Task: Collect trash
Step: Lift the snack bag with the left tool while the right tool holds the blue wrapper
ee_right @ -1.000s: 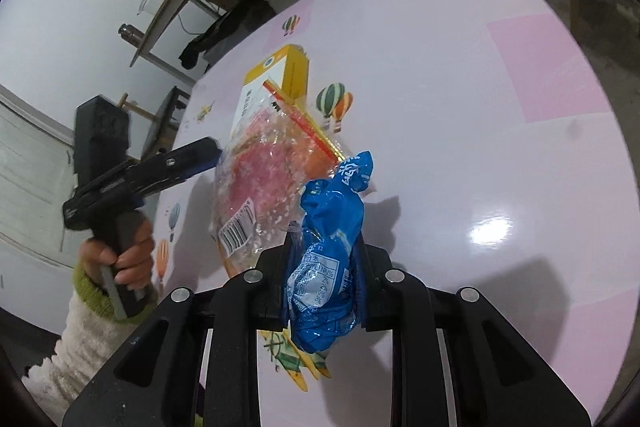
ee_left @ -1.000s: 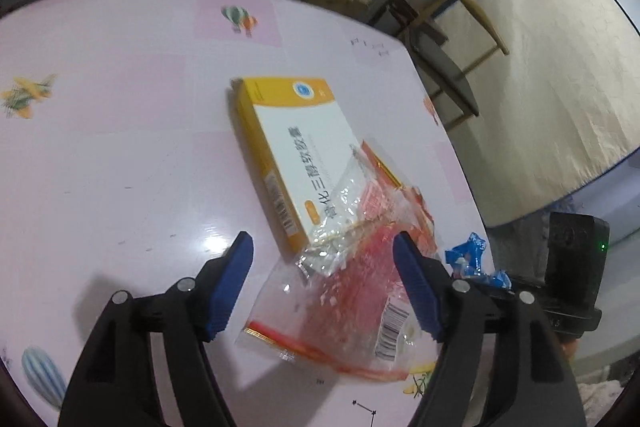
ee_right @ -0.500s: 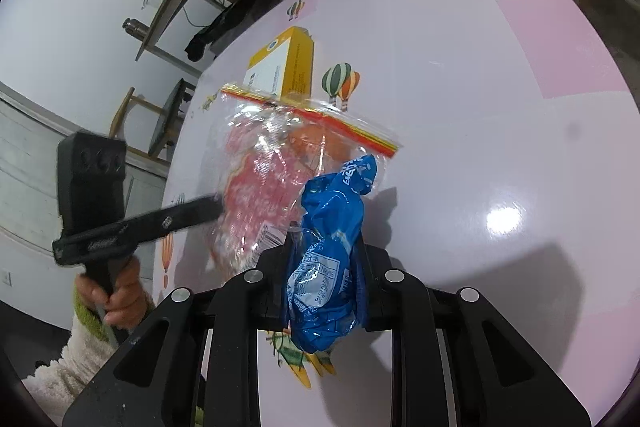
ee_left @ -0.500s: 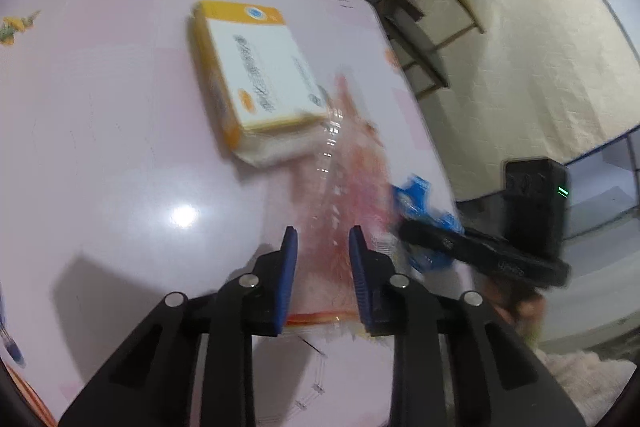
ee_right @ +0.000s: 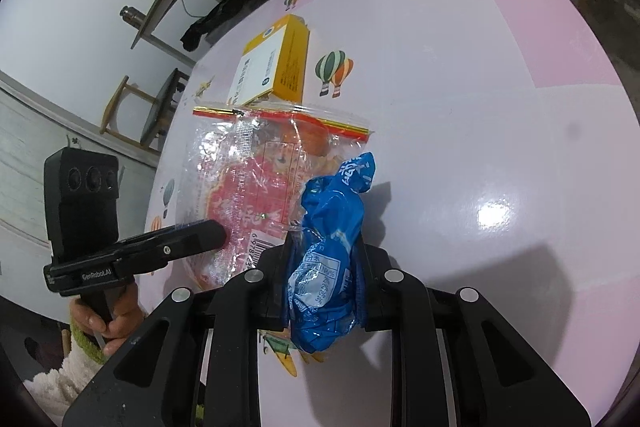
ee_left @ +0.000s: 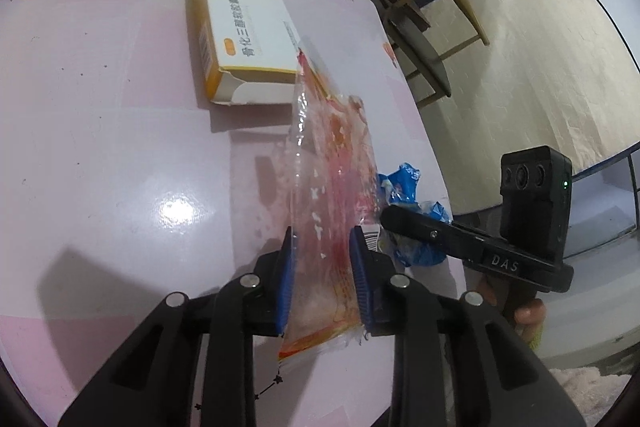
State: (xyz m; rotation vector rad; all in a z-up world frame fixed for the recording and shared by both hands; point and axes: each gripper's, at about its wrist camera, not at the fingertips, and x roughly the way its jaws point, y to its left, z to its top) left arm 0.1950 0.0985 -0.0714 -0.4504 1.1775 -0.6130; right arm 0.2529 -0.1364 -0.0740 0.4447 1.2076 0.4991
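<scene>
My left gripper (ee_left: pixel 322 267) is shut on a clear zip bag with red print (ee_left: pixel 336 167) and holds it upright on edge above the pink table. The bag also shows in the right wrist view (ee_right: pixel 260 187), with the left gripper (ee_right: pixel 216 235) clamped on its lower edge. My right gripper (ee_right: pixel 324 263) is shut on a crumpled blue wrapper (ee_right: pixel 332 235), held just right of the bag. The wrapper and right gripper also show in the left wrist view (ee_left: pixel 404 187). A yellow and white medicine box (ee_left: pixel 244 39) lies flat on the table beyond the bag.
The pink table (ee_left: pixel 100 147) has balloon and plane stickers. Its right edge (ee_left: pixel 424 131) drops to the floor, where a wooden chair (ee_left: pixel 432 27) stands. A shelf and clutter stand behind the table (ee_right: pixel 192 11).
My left gripper closed on the zip bag and lifted it off the box, turning it upright. The right gripper has stayed shut on the blue wrapper and barely moved.
</scene>
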